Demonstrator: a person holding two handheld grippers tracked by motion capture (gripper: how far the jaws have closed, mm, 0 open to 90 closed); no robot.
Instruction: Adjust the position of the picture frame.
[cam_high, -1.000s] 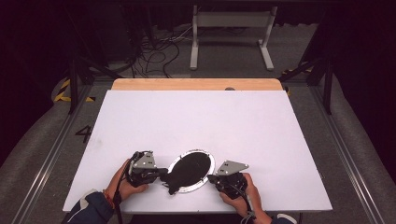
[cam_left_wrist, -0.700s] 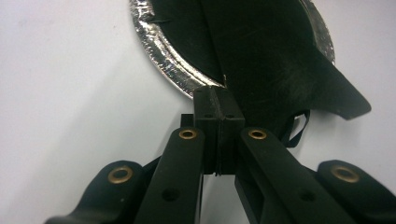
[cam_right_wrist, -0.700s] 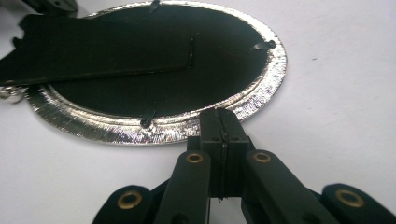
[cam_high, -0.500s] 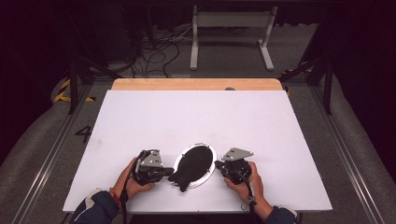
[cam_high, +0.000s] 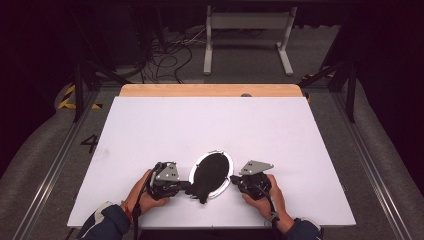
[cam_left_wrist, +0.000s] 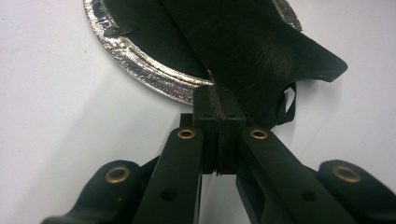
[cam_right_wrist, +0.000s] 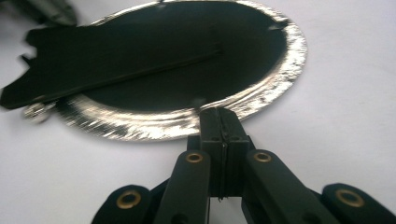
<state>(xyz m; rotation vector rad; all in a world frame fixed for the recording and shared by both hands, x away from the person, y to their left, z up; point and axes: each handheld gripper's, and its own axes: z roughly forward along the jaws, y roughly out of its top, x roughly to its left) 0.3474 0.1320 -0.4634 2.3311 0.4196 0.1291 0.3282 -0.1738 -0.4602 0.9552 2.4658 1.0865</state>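
An oval foil plate (cam_high: 214, 153) with a black inside lies near the front of the white table (cam_high: 210, 120). A black sheet (cam_high: 207, 176) lies across it and sticks out past the rim at the front left. My left gripper (cam_high: 187, 185) is shut on that sheet where it crosses the foil rim (cam_left_wrist: 140, 65); the left gripper view shows the closed tips (cam_left_wrist: 219, 95) against the black sheet (cam_left_wrist: 261, 46). My right gripper (cam_high: 233, 179) is shut on the opposite rim. The right gripper view shows its tips (cam_right_wrist: 220, 114) pinching the foil rim (cam_right_wrist: 275, 84), with the sheet (cam_right_wrist: 93, 60) beyond.
A wooden strip (cam_high: 210, 90) borders the table's far edge. Beyond it the floor holds cables (cam_high: 165, 55) and a white stand (cam_high: 247, 30). Metal rails (cam_high: 360, 150) run along both sides of the table.
The plate has turned from a wide oval to a narrower, tilted one and shifted slightly away from the front edge. Both grippers moved with it, still shut.
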